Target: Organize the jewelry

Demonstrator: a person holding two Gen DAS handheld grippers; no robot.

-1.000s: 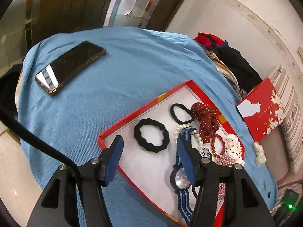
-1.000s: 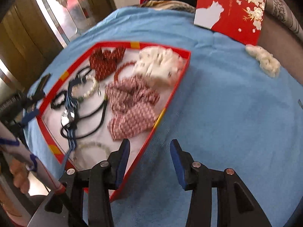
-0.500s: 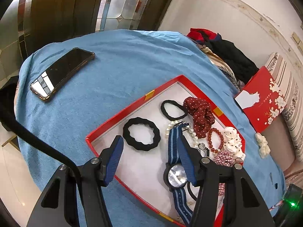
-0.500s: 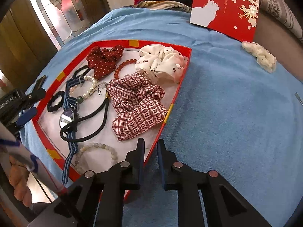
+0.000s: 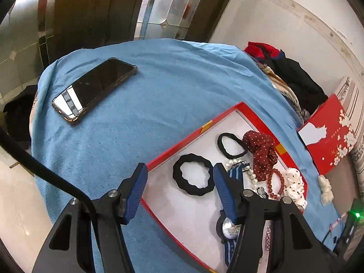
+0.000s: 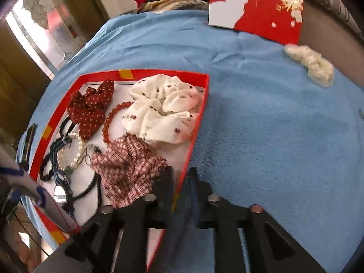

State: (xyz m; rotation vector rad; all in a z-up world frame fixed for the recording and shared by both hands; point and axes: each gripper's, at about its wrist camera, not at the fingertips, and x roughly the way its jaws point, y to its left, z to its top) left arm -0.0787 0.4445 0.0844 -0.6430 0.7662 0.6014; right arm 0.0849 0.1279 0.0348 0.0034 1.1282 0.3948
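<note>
Gently pinch the soft, light, squishy black hair ring by its fat band, inside the red tray near the counter's front edge, left gripper wide apart above it, right gripper clamped on the tray's thin wall.

Red tray; blue cloth; white spotted scrunchie; red-white plaid scrunchie; blk hair tie.

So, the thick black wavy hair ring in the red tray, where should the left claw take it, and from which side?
Probably from above, across the band. The black wavy hair ring lies flat on the white floor of the red tray, clear of the other pieces, so one finger can go into its open middle and one outside. The left claw is open and in line with it.
</note>
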